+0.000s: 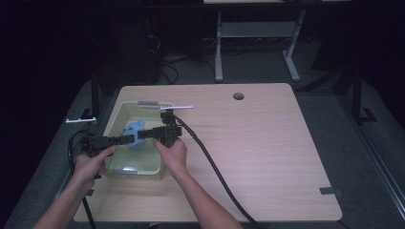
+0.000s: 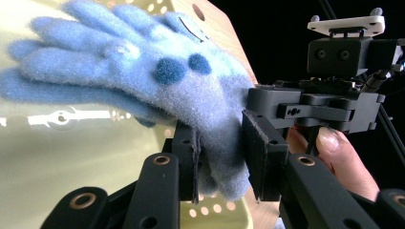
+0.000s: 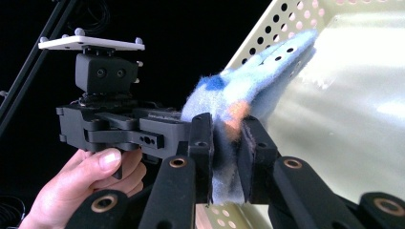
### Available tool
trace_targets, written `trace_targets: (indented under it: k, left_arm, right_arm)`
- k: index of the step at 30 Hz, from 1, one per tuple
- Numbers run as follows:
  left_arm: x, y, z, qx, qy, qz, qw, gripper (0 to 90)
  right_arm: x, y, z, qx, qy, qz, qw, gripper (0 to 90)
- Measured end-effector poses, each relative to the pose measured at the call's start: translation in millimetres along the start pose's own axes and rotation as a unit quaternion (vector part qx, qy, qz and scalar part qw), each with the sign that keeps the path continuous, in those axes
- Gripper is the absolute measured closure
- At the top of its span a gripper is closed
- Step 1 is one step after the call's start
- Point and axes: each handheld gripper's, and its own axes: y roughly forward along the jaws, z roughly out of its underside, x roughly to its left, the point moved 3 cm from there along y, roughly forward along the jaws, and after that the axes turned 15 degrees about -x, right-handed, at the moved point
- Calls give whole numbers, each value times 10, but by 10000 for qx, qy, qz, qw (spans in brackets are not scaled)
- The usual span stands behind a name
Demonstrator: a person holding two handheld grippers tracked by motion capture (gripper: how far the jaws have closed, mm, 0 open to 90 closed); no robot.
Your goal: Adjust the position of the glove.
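Observation:
A fuzzy light-blue glove (image 1: 135,128) with dark blue spots hangs over a pale yellow perforated basket (image 1: 112,123) at the table's left side. Both grippers hold it by its cuff end, facing each other. In the left gripper view, my left gripper (image 2: 220,160) is shut on the glove (image 2: 143,62), whose fingers spread to the upper left. In the right gripper view, my right gripper (image 3: 226,160) is shut on the same glove (image 3: 248,78), pinched between its pads. From above, the left gripper (image 1: 129,139) and right gripper (image 1: 144,134) meet tip to tip above the basket.
The wooden table (image 1: 267,143) has a round hole (image 1: 238,96) at the back and grey tape (image 1: 329,191) at its right edge. A white strip (image 1: 177,107) and a grey piece (image 1: 148,102) lie behind the basket. A thick black cable (image 1: 210,160) crosses the table's middle.

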Motion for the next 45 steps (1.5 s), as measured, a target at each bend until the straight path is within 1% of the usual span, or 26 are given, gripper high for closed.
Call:
trace_targets:
  k: [3, 4, 6, 8, 11, 13, 14, 19, 23, 26, 28, 30, 33, 35, 37, 38, 45]
  left_arm:
    - [22, -17, 3, 7, 24, 28, 10000, 676]
    - [38, -18, 10, 6, 2, -1, 10000, 676]
    - [72, -21, 20, 29, -30, 5, 10000, 676]
    - [107, -29, 25, 80, 2, -65, 9999, 676]
    - [119, -32, 23, 100, 27, -85, 9999, 676]
    - [136, -31, 22, 152, 30, -119, 9998, 677]
    - [160, -26, 25, 216, 40, -128, 9997, 677]
    - [180, -18, 28, 274, 83, -143, 9995, 687]
    - [199, -4, 27, 308, 74, -147, 9994, 705]
    - [216, 20, 35, 372, 48, -197, 9991, 711]
    - [240, 42, 44, 459, 18, -264, 9986, 714]
    - [254, 54, 50, 518, 48, -300, 9982, 718]
    - [263, 64, 52, 528, 38, -322, 9981, 721]
    - [272, 66, 51, 544, 47, -321, 9980, 723]
    - [276, 69, 52, 544, 68, -306, 9980, 725]
    - [275, 73, 54, 538, 51, -307, 9981, 726]
    - [281, 89, 61, 588, 103, -352, 9976, 730]
  right_arm:
    - [-7, 20, 11, 0, 48, -32, 10000, 771]
    - [-9, 30, 19, -4, 41, -30, 10000, 771]
    - [-16, 51, 40, 35, 31, -8, 10000, 773]
    - [-36, 86, 68, 71, 47, 11, 10000, 777]
    - [-47, 107, 79, 81, 57, 10, 10000, 777]
    - [-58, 122, 89, 104, 60, 34, 9999, 778]
    - [-65, 137, 104, 140, 41, 46, 9999, 778]
    - [-89, 157, 123, 191, 27, 110, 9998, 777]
    - [-99, 163, 126, 198, 33, 119, 9997, 777]
    - [-116, 169, 133, 238, 29, 186, 9995, 777]
    - [-141, 183, 149, 301, -32, 248, 9992, 776]
    - [-158, 193, 161, 328, -72, 285, 9990, 773]
    - [-173, 201, 171, 357, -84, 331, 9988, 770]
    - [-178, 201, 172, 374, -47, 355, 9987, 767]
    - [-183, 204, 171, 350, -104, 381, 9986, 762]
    - [-184, 202, 171, 351, -113, 393, 9985, 761]
    - [-196, 197, 178, 360, -139, 492, 9980, 742]
